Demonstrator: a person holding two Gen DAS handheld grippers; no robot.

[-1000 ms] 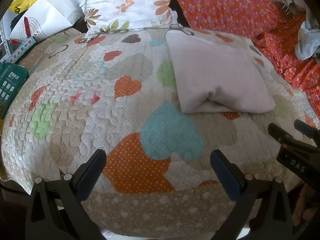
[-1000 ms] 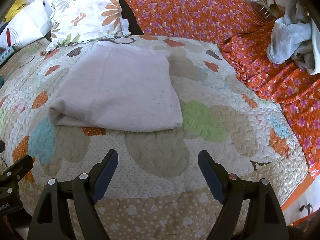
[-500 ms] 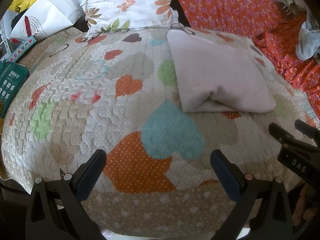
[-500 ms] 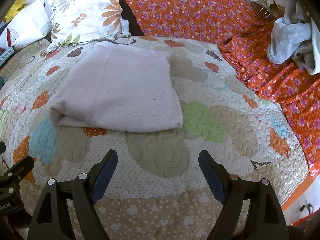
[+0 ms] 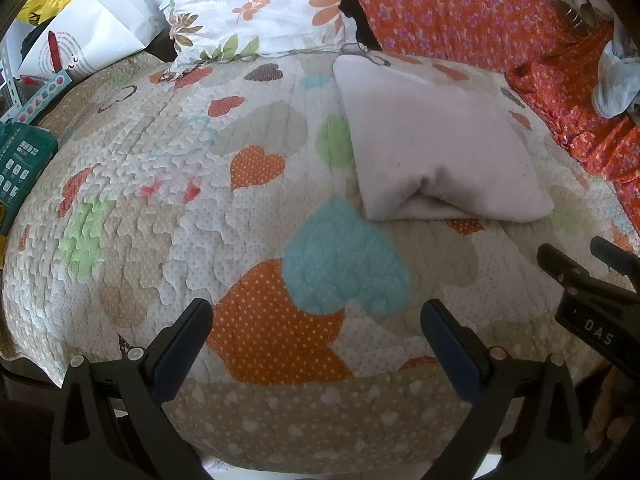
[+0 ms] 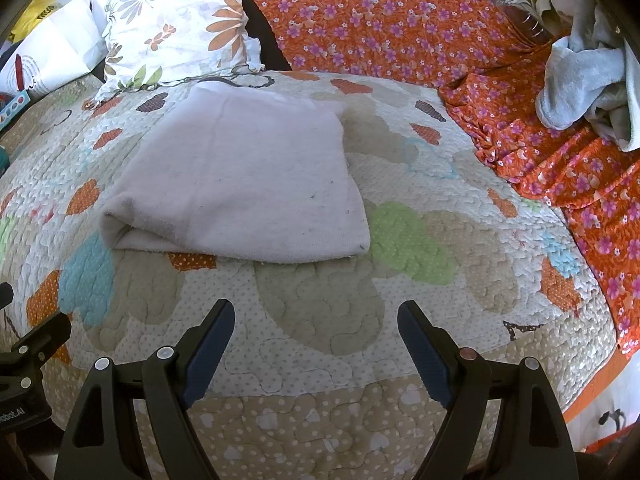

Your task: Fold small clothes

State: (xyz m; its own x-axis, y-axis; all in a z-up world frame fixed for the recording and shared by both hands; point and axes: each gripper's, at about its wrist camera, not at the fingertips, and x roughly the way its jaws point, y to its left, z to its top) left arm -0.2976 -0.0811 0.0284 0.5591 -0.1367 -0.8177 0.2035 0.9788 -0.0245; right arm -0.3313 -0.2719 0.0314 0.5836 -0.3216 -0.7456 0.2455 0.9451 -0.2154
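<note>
Both the left gripper (image 5: 316, 336) and the right gripper (image 6: 316, 336) hover with their fingers (image 6: 212, 340) spread wide and empty, low over the near edge of the bed (image 6: 320, 400), neither touching the cloth (image 6: 248, 176). The cloth lies ahead of them on the heart-patterned quilt (image 5: 180, 200), just beyond the right gripper and off to the right of the left one, already folded into a neat pale pinkish-white rectangle with its layered edges facing the grippers, one near corner gaping a little. This piece looks done, and what seems left is the rumpled grey-blue heap (image 6: 580, 92) on the orange sheet (image 6: 400, 20) at far right, should it also need folding.
</note>
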